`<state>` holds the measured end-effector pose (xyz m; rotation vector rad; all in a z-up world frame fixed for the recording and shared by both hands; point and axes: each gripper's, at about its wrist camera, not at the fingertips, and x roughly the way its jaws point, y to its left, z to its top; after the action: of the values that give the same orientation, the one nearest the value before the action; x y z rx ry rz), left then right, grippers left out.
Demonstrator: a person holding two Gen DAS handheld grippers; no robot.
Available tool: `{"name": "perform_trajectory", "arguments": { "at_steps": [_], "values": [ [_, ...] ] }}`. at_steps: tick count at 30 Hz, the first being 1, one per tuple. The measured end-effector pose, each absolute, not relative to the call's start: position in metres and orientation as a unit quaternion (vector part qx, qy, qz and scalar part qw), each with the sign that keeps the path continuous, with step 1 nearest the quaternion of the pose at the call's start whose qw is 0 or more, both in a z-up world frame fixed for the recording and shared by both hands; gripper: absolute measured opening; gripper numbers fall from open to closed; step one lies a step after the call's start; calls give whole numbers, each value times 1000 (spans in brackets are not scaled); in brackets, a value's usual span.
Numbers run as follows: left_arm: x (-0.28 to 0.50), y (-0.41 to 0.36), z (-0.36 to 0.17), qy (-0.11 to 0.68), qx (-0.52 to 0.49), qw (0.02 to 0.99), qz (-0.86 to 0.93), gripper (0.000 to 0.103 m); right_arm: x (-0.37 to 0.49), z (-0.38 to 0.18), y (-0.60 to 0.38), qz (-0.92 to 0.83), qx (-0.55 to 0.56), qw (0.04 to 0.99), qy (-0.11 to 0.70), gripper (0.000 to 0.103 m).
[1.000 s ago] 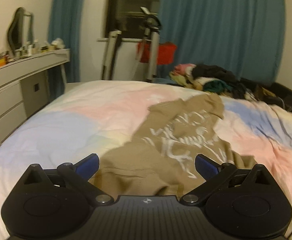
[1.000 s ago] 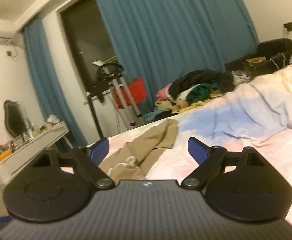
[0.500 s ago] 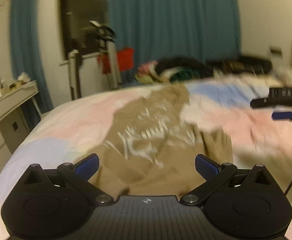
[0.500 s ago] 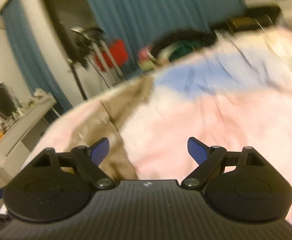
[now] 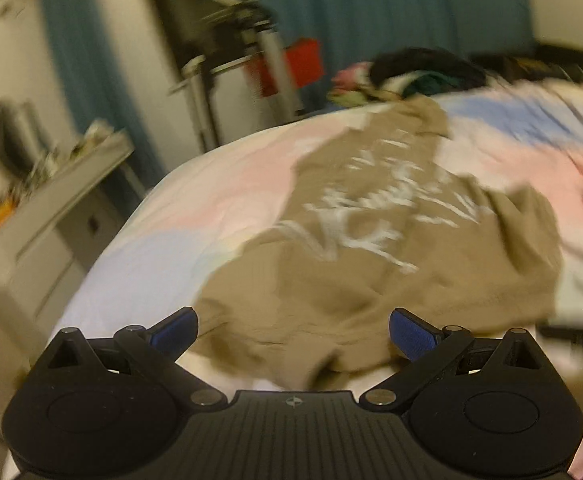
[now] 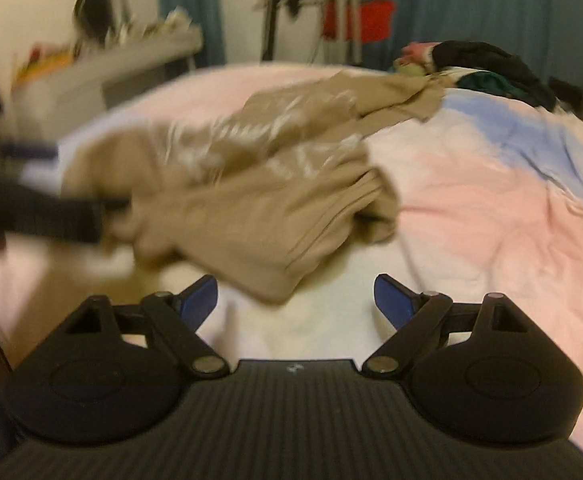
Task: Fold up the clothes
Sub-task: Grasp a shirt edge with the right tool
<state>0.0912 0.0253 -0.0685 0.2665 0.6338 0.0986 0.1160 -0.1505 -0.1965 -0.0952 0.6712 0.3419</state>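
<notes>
Tan shirt [image 5: 371, 256] (blurred) seemingly before right gripper [image 6: 295, 300]

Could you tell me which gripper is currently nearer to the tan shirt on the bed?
Left. The left gripper hangs over the tan shirt's near hem; the right gripper sits just short of its folded corner.

Both wrist views low, sharing shirt [image 5: 371, 248]

A shirt [image 5: 371, 248] is lying spread on the bed [image 5: 219, 200], reaching toward its far edge. A clothes pile [image 5: 415, 74] is sitting behind it, on the bed's far side. A tripod [image 5: 267, 52] is standing beyond the bed, and a dresser [image 5: 43, 216] is standing at its left (details blurred).
</notes>
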Motion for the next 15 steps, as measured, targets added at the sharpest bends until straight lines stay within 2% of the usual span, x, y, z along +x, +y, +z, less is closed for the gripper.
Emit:
{"name": "perform_trajectory", "arguments": {
  "at_steps": [6,15],
  "values": [
    [98,45,-62,334,74,938,60,103,128,-205,-153,116,-32,942,314,87],
    [92,32,-64,337,89,937,37,103,128,-179,-187,92,106,967,210,87]
  ]
}}
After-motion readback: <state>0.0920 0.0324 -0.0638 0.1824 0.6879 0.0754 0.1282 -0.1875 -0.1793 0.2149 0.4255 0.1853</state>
